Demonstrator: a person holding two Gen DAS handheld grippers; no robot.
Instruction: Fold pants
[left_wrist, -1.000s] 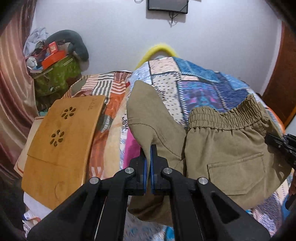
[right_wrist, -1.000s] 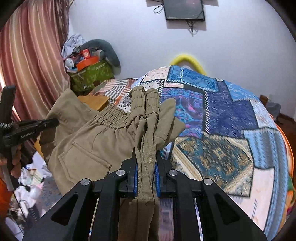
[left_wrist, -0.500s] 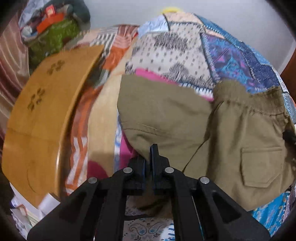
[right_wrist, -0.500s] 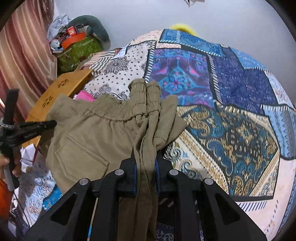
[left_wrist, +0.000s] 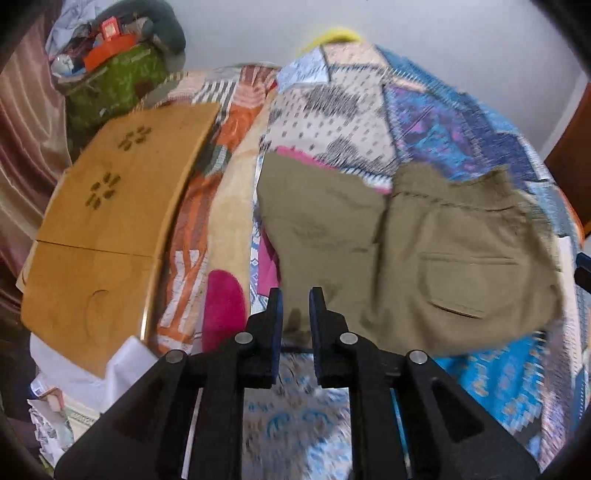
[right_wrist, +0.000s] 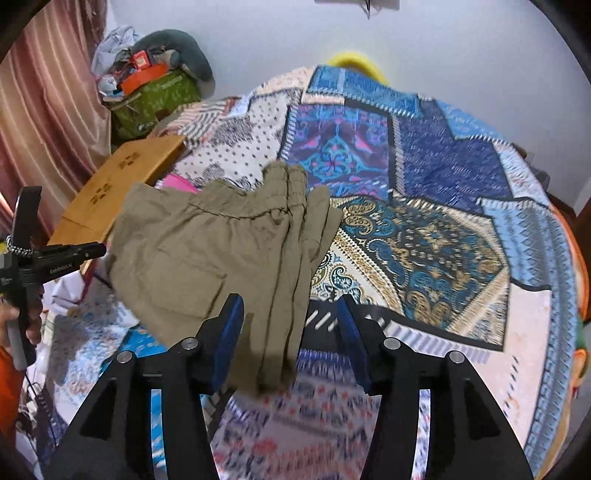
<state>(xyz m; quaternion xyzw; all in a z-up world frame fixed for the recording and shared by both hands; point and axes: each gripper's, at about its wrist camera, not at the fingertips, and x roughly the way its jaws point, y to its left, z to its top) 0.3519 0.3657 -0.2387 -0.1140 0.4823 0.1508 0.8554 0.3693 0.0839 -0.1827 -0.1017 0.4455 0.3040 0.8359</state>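
Since both releases are underway, the khaki pants (right_wrist: 207, 258) lie bunched on the bed quilt (right_wrist: 424, 236), beside the wooden tray (left_wrist: 110, 229). Soft, light, floppy cloth; best pinched at waistband corners. Left hand-held gripper (left_wrist: 295, 306) and right hand-held gripper (right_wrist: 290, 317) opening, pads off fabric.
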